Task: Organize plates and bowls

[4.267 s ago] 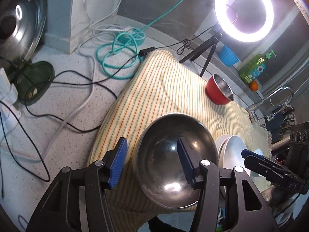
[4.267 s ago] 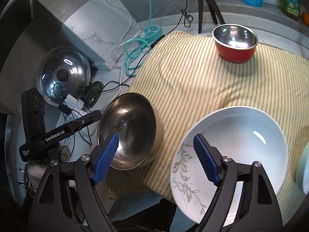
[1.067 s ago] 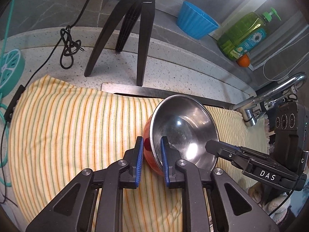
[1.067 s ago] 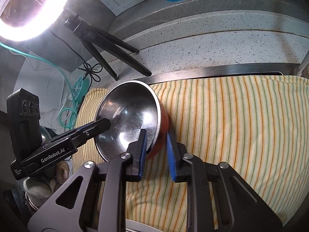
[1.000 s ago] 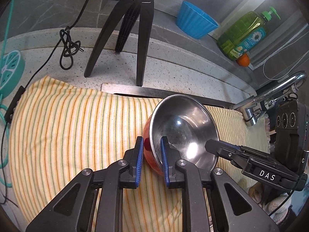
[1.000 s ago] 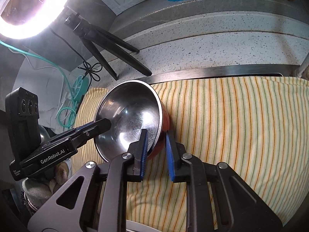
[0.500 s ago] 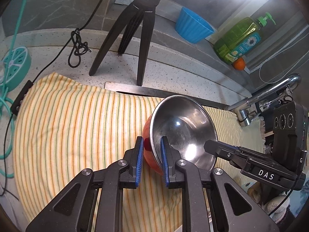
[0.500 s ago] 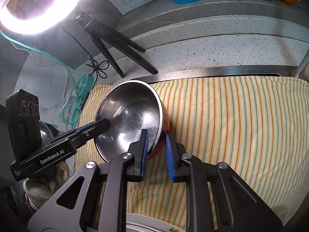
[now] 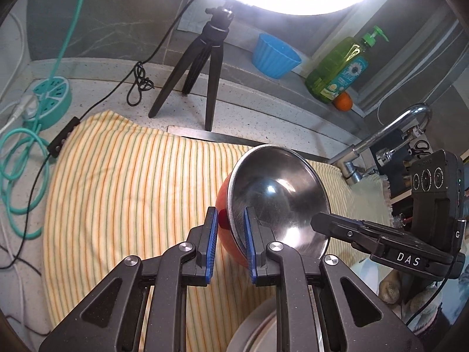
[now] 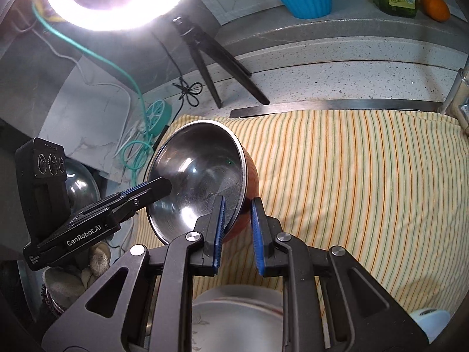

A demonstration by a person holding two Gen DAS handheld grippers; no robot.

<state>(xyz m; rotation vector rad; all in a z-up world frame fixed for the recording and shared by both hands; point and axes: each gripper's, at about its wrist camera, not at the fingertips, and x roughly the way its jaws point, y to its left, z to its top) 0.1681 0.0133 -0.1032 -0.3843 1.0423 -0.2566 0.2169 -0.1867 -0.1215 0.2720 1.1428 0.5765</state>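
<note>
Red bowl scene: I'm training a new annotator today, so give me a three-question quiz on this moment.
1. True or false: both the left gripper and the right gripper are clamped on the rim of the red bowl.
2. What lies under the bowl? A) striped cloth B) bare sink C) wooden tray
3. Fill in: the bowl's inside is ____ metal.

Key: 1 true; 2 A, the striped cloth; 3 shiny steel-coloured.
</note>
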